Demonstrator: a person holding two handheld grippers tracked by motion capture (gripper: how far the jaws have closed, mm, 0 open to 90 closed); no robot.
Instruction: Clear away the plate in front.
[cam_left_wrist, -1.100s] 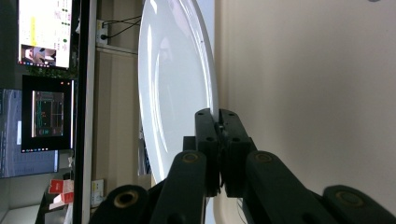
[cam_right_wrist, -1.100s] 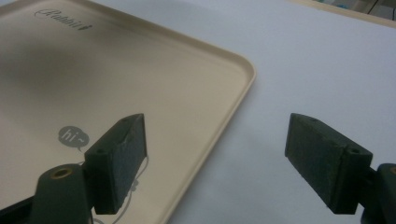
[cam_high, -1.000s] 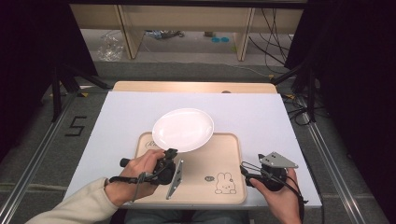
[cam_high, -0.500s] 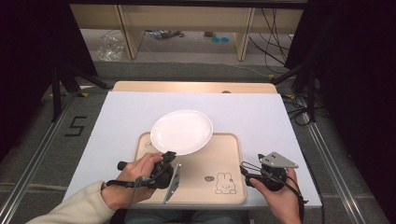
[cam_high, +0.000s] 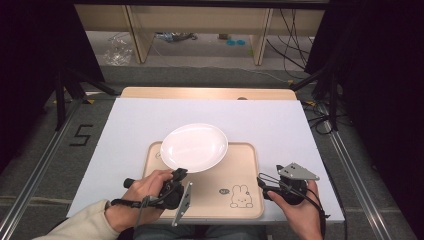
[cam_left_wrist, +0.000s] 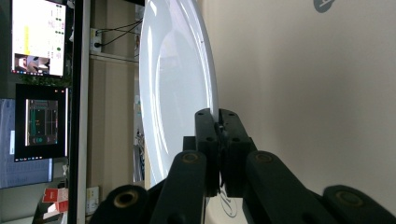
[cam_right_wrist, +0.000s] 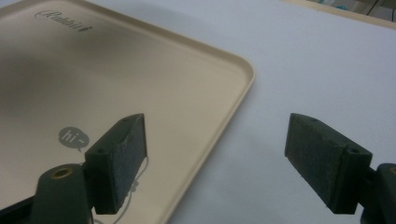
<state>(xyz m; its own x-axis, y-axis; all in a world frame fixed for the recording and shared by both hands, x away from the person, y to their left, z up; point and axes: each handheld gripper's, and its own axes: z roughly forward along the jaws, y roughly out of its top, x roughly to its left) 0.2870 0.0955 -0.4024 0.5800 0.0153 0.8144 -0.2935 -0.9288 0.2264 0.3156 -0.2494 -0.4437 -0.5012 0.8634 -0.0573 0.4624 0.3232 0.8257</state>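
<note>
A white plate (cam_high: 194, 147) hangs over the far half of a beige tray (cam_high: 245, 165). My left gripper (cam_high: 179, 172) is shut on the plate's near rim, turned on its side with its grey plate facing right. In the left gripper view the jaws (cam_left_wrist: 218, 123) pinch the thin edge of the plate (cam_left_wrist: 173, 84), and the tray (cam_left_wrist: 303, 93) lies behind. My right gripper (cam_high: 262, 180) stands open at the tray's near right corner with nothing between its fingers. In the right gripper view its jaws (cam_right_wrist: 215, 140) straddle the rim of the tray (cam_right_wrist: 140, 84).
The tray rests at the front middle of a white table (cam_high: 135, 125), with a rabbit drawing (cam_high: 241, 196) on its near part. A wooden board (cam_high: 210, 93) borders the table's far edge. Dark stands rise at both sides. Monitors (cam_left_wrist: 37, 121) show in the left gripper view.
My left gripper has drawn the plate slightly toward the person's side. The right gripper has stayed where it was.
</note>
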